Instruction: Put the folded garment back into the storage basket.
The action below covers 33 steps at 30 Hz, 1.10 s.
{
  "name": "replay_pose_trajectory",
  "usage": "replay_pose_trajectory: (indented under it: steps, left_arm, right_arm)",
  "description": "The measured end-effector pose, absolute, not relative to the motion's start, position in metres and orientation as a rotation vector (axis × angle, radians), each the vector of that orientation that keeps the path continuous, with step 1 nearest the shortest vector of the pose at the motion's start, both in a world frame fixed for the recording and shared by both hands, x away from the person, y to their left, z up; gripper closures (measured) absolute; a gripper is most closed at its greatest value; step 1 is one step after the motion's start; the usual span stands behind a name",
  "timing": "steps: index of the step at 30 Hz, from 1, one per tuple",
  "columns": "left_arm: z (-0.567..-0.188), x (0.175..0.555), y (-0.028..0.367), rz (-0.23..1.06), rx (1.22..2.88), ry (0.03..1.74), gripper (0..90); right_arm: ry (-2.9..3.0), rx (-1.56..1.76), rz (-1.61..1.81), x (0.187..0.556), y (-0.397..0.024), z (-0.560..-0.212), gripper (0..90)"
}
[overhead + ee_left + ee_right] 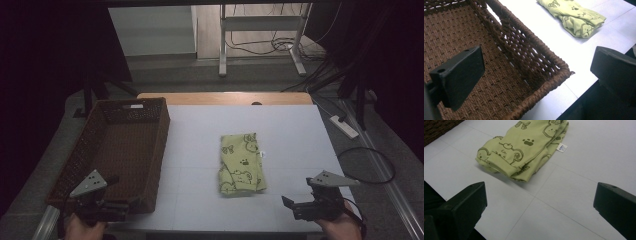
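Observation:
A folded yellow-green garment (241,162) printed with dark animal outlines lies in the middle of the white table (295,130). A small white tag (562,147) sticks out of its side. An empty brown wicker basket (120,150) stands at the table's left. My left gripper (125,204) is held open at the basket's near right corner, nothing between its jaws. My right gripper (292,206) is open too, near the front edge, to the right of the garment and short of it. From the left gripper (537,72) I look over the basket rim (541,50) toward the garment (574,17). The right gripper (540,207) faces the garment (524,150).
A wooden strip (225,97) borders the table's far edge. Beyond it stands a white desk frame (260,40) with cables on the floor. A power strip (344,126) and a looped cable (367,165) lie on the floor at the right.

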State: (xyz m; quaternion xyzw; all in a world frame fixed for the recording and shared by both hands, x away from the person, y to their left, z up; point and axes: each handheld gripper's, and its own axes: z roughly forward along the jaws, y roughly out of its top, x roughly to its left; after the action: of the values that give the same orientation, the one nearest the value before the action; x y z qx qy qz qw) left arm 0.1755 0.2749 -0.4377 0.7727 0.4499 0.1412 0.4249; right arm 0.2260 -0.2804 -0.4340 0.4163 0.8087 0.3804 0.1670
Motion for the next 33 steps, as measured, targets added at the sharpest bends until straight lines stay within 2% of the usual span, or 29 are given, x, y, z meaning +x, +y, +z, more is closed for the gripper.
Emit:
replay_pose_trajectory:
  steps: [17,33]
  left_arm:
    - [-0.431,0.19,0.269,0.31,1.952,1.116,0.0]
    - [-0.418,0.217,0.252,0.343,1.958,1.109,0.0]
  right_arm:
    - [2.351,1.167,1.112,0.236,-0.27,-0.429,0.0]
    - [2.385,1.202,1.092,0.247,-0.255,-0.427,0.0]
